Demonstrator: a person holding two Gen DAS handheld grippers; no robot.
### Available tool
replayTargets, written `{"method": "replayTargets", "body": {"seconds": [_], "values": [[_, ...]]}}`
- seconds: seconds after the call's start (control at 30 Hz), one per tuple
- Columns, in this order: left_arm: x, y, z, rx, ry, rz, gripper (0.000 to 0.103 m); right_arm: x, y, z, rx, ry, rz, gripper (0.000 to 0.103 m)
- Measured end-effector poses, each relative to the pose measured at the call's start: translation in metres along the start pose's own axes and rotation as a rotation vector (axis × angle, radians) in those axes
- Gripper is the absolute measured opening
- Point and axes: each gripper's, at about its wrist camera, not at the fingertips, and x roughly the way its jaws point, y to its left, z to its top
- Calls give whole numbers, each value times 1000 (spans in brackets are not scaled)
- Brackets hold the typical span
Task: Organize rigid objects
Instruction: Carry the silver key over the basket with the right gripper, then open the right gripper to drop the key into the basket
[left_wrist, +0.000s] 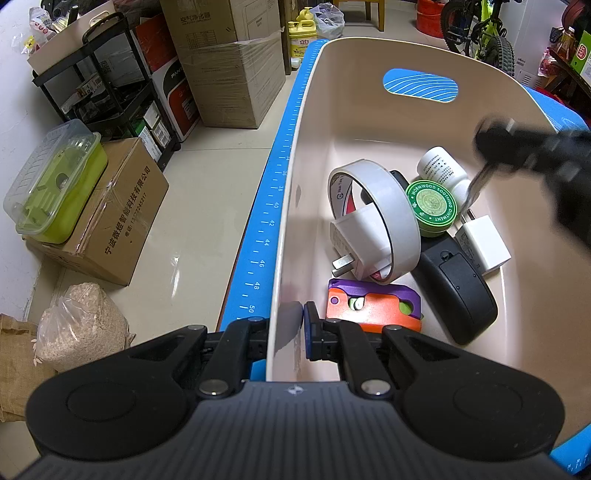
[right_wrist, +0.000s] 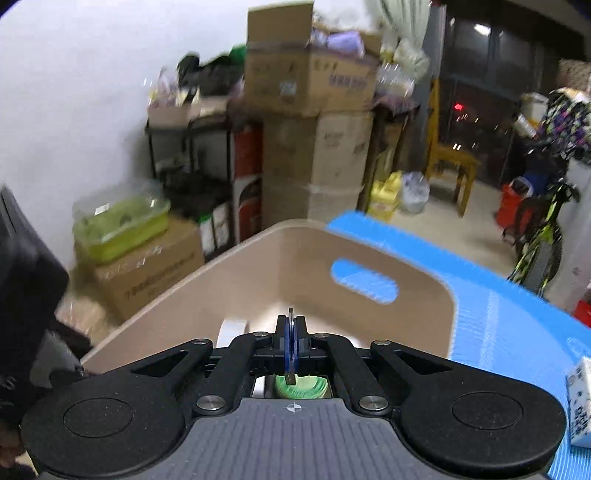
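A beige bin (left_wrist: 354, 110) stands on a blue mat (left_wrist: 273, 206). My left gripper (left_wrist: 286, 332) is shut on the bin's near left wall. In the bin lie a tape roll (left_wrist: 399, 206), a white plug (left_wrist: 354, 243), a green ointment tin (left_wrist: 432, 206), a white bottle (left_wrist: 441, 166), a white charger (left_wrist: 484, 247), a black mouse (left_wrist: 461, 291) and an orange-purple toy (left_wrist: 373, 306). My right gripper (right_wrist: 291, 343) is shut on a thin metal key (right_wrist: 291, 321) over the bin (right_wrist: 258, 258); it shows blurred in the left wrist view (left_wrist: 491, 147), the key (left_wrist: 476, 184) hanging above the tin.
Left of the mat are floor, cardboard boxes (left_wrist: 125, 214), a green container (left_wrist: 59, 184), a black shelf (left_wrist: 103, 85) and a bag of grain (left_wrist: 81, 325). A bicycle (left_wrist: 480, 33) stands at the far right. A small white box (right_wrist: 580, 402) lies on the mat (right_wrist: 517, 332) at right.
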Motion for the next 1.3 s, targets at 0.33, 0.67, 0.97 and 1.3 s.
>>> {"method": "replayTargets", "body": {"seconds": [0.33,0.67,0.97,1.3], "values": [[0,0,0,1,0,1,11,28,0,-15,0,173,-13,22],[0,0,0,0,1,1,12,42,-4,-23,-7,258,-4,23],[0,0,1,0,0,0,12,30,-4,-21,-2,233,0,54],[-1,3,2,-4,-1,-5,12,7,-19,-11,110,160,-9,90]]}}
